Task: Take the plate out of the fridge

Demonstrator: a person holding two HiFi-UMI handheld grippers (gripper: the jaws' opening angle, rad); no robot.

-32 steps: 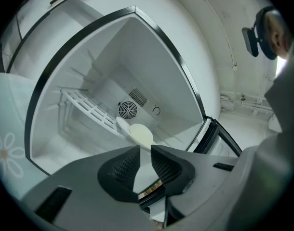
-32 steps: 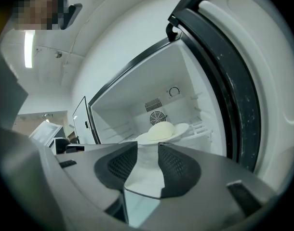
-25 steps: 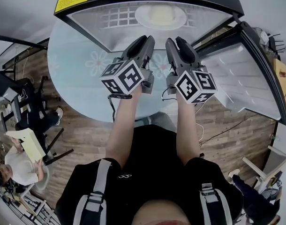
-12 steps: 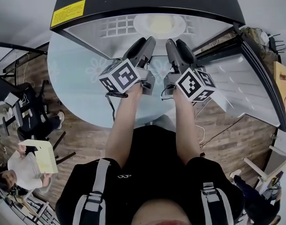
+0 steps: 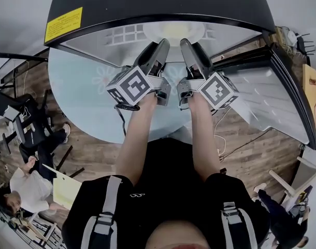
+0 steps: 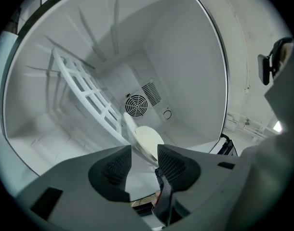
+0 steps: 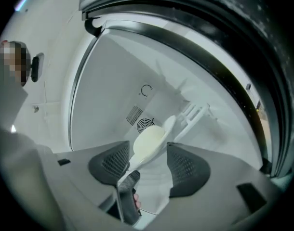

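Note:
A pale round plate (image 5: 174, 31) lies on the floor of the open white fridge (image 5: 121, 35), beside a white wire shelf (image 6: 84, 93). In the left gripper view the plate (image 6: 147, 142) shows just beyond the jaws, in front of a round fan grille (image 6: 136, 105). My left gripper (image 5: 159, 46) reaches into the fridge mouth; its jaws are closing a little, with nothing between the pads. My right gripper (image 5: 187, 43) is alongside it, jaws opening wide. The plate (image 7: 150, 143) sits ahead in their gap, untouched.
The fridge door (image 5: 272, 95) hangs open at the right. The fridge stands on a round glass table (image 5: 85, 100). A seated person (image 5: 23, 185) with a sheet of paper and some chairs are at the lower left.
Both grippers have pushed forward from the table's middle into the fridge opening, and their jaws stand wider apart. The seated person's paper has shifted.

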